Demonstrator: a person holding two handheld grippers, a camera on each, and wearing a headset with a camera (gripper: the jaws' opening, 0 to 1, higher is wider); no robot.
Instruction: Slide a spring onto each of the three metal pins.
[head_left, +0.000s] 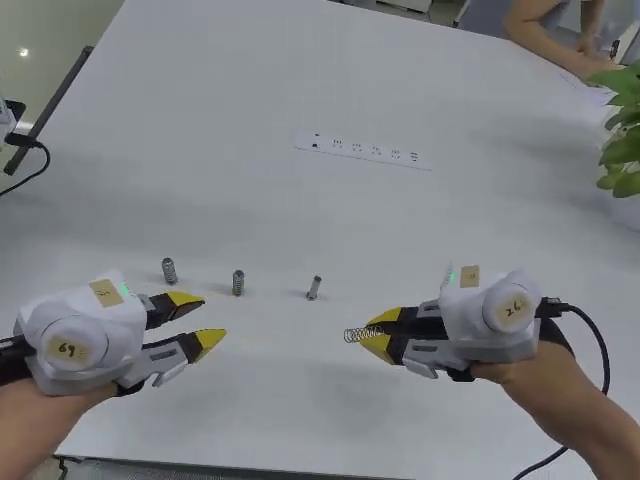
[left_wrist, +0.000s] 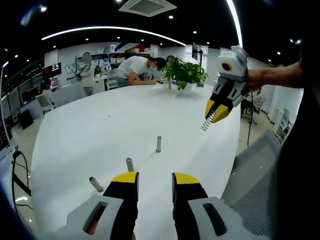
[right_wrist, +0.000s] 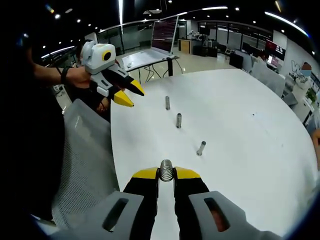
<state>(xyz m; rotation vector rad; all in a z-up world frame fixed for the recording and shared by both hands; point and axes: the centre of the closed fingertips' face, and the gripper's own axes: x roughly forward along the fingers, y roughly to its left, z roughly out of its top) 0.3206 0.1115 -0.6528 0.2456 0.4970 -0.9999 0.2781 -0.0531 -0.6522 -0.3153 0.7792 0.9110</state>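
Left hand-held gripper (head_left: 203, 320), right hand-held gripper (head_left: 372, 333): white housings, black jaws, yellow tips; black cable (head_left: 578, 314) on right.

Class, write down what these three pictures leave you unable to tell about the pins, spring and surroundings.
- Head view: how far down the coils sit on the left pin and middle pin; too small.
- Right gripper view: rear end of the spring, hidden between the jaws of the right gripper.
- Head view: markings on the power strip; too small.
- Head view: the person, cut by the top edge.
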